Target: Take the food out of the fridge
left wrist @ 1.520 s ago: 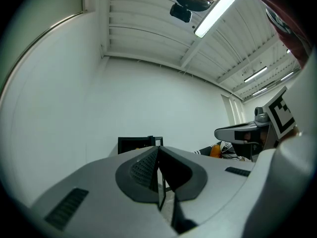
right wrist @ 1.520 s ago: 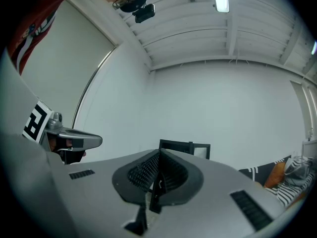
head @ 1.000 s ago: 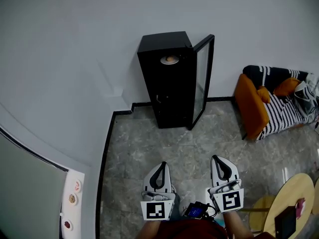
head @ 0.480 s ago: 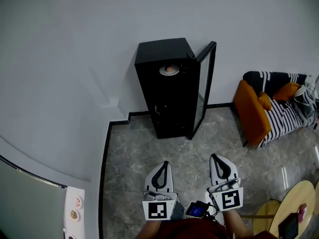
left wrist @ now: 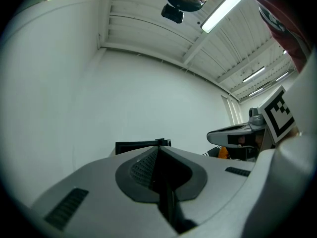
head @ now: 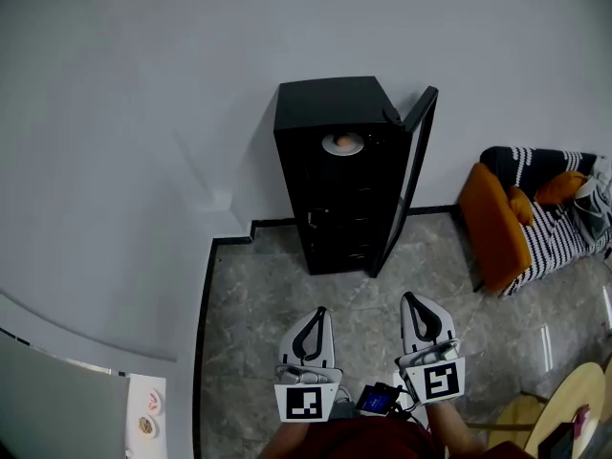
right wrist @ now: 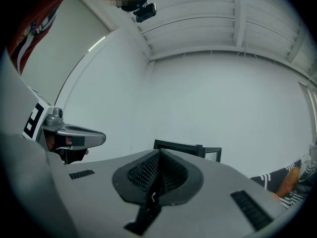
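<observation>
Head view: we stand well short of black fridge (head: 337, 208) at far wall, door (head: 418, 170) already open. Plate of food (head: 341, 142) sits on top shelf inside. Left gripper (head: 317, 314) and right gripper (head: 411, 301) both closed, empty. Reach, grasp and removal all left.

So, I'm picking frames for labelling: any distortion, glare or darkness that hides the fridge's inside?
Head view: wide-angle bending of wall and floor lines; the fridge interior is dark, only the food near its top shows. Left gripper view: heavy fisheye, bright ceiling lamp. Right gripper view: same fisheye, fridge barely visible.
</observation>
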### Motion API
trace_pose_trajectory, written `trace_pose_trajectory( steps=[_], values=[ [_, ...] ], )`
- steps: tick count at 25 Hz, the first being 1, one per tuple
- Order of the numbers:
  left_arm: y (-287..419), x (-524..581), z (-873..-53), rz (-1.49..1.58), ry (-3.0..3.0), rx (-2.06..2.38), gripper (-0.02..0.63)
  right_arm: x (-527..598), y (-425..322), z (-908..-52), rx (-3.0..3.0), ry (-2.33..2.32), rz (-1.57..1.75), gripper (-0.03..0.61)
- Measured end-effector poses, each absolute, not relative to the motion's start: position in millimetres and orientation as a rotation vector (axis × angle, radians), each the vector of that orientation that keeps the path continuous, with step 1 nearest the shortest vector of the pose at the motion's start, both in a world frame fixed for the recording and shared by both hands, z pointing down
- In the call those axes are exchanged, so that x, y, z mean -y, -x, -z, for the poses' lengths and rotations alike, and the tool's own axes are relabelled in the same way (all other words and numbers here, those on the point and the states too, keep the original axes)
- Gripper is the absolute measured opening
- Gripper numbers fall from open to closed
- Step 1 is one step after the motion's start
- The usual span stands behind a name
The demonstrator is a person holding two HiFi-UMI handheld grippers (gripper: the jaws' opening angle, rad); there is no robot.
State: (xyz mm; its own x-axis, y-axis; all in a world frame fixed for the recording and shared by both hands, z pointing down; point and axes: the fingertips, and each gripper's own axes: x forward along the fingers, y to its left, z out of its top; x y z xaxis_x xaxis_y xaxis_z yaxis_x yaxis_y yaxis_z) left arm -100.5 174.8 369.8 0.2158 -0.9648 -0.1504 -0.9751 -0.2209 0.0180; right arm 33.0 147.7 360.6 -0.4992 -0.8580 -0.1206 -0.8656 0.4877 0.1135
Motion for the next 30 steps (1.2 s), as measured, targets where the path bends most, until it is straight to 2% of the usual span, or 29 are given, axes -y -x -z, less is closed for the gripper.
trace_pose_trajectory(
  steps=[12,30],
  values=[
    [126,-105,-378,-0.185,2.429,-1.886,0.015,-83,-5,-364,-2.646,1.580,-0.241,0.021],
    [88,74,-386,-0.106,2.385,-1.961,0.015,97,-39,-367,-2.701,1.496,-0.215,0.021]
  ],
)
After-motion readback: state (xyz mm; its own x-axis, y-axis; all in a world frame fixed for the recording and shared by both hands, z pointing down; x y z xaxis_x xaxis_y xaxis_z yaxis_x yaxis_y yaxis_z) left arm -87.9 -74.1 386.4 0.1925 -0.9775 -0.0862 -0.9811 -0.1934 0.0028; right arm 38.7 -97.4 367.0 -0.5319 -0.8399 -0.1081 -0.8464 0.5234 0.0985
